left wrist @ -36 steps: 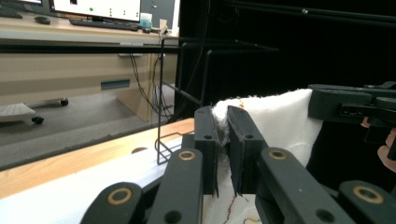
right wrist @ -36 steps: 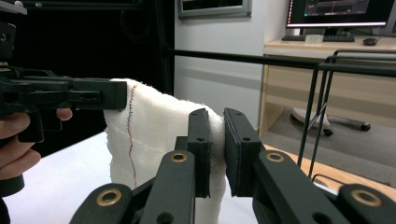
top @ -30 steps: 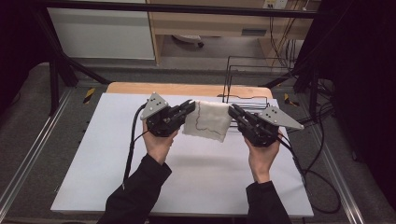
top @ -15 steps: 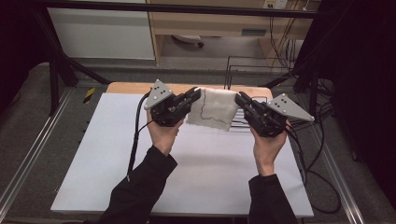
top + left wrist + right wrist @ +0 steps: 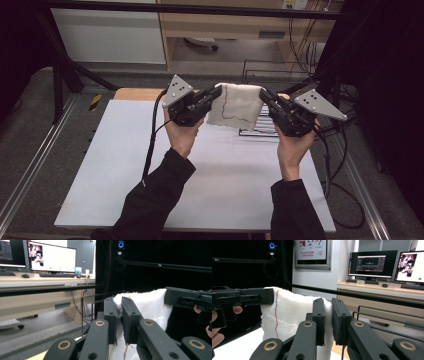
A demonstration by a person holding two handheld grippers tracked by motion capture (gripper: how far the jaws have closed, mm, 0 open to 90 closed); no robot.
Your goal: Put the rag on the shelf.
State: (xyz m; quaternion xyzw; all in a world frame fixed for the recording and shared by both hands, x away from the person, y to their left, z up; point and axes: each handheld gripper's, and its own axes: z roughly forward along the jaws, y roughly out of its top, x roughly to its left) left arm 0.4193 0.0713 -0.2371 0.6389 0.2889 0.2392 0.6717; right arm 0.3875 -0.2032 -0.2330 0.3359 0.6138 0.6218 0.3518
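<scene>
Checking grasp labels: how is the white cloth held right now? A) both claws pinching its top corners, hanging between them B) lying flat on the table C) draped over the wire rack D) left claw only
A: the left claw and right claw each pinch a top corner of the white cloth, which hangs between them above the table.

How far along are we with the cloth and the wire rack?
Done: the white cloth is off the table, each top corner pinched by a hand-held gripper, the left hand-held gripper and the right hand-held gripper. In hand: it hangs spread between them, above the near edge of the wire rack. Left: it is not yet draped on the rack, and both grips remain to be released.
</scene>
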